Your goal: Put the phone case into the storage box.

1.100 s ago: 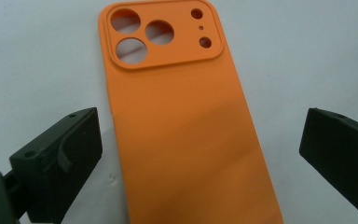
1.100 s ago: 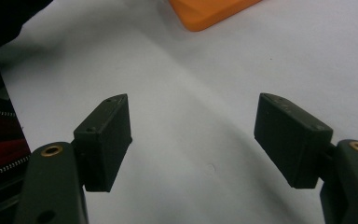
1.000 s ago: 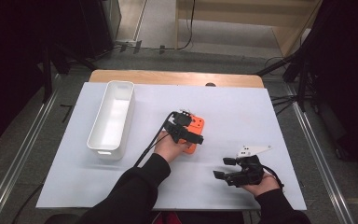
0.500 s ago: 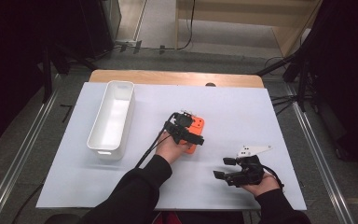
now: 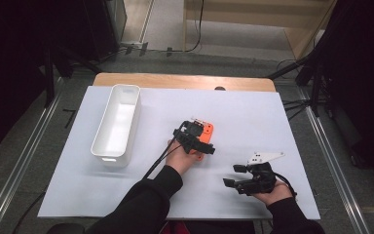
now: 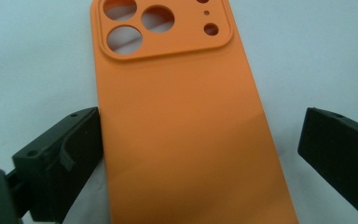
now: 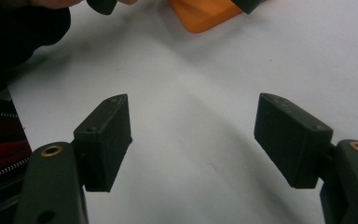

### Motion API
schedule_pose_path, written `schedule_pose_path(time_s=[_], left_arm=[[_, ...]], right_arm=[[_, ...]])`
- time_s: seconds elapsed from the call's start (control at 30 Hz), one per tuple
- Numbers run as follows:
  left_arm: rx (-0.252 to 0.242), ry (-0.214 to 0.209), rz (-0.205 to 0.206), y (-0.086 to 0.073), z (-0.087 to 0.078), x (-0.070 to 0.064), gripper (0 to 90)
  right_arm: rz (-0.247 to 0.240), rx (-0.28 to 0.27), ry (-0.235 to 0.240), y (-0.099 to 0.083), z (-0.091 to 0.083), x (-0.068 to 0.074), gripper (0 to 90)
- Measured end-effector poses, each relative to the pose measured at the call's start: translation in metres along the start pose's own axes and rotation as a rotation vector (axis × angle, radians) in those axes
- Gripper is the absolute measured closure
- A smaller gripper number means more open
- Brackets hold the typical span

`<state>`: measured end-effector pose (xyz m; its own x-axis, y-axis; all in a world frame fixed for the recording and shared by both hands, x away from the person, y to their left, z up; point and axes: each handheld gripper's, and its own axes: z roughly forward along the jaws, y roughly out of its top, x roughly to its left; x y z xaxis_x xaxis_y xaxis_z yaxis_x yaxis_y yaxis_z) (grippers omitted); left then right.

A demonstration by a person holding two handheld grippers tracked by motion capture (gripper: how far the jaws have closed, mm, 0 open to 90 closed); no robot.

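Nothing has shifted: left tool (image 6: 200,154) straddles the unbranded orange phone case (image 6: 186,140), jaws wide; right tool (image 7: 193,140) wide, empty.

Orange, black and white on the counter

Plain orange phone case (image 6: 182,135) at frame centre; black left claw (image 5: 193,139) and right claw (image 5: 234,175); white tray (image 5: 117,124) upper left; white counter (image 5: 253,112).

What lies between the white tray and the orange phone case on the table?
Nothing: in the high view, bare white table cover separates the white tray from the orange phone case, where the left hand-held gripper is.
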<state>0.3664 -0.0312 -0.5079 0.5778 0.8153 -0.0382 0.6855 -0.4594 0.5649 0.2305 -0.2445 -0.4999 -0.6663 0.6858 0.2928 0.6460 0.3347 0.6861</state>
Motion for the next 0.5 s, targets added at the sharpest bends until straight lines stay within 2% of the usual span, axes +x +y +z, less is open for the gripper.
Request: schedule_pose_path(time_s=[0.17,0.33,0.5], left_arm=[[-0.023,0.03,0.008,-0.0034,0.001,-0.0032,0.9],[-0.051,0.065,0.026,-0.0072,0.0008,-0.0048,6.3],[-0.061,0.074,0.02,-0.0083,0.0009,-0.0059,7.6]], right_arm=[[0.001,0.0,-0.001,0.0001,0.0001,0.0001,26.2],[-0.001,0.0,-0.001,0.0,0.0002,0.0001,26.2],[0.0,0.0,-0.001,0.0001,0.0003,0.0001,26.2]])
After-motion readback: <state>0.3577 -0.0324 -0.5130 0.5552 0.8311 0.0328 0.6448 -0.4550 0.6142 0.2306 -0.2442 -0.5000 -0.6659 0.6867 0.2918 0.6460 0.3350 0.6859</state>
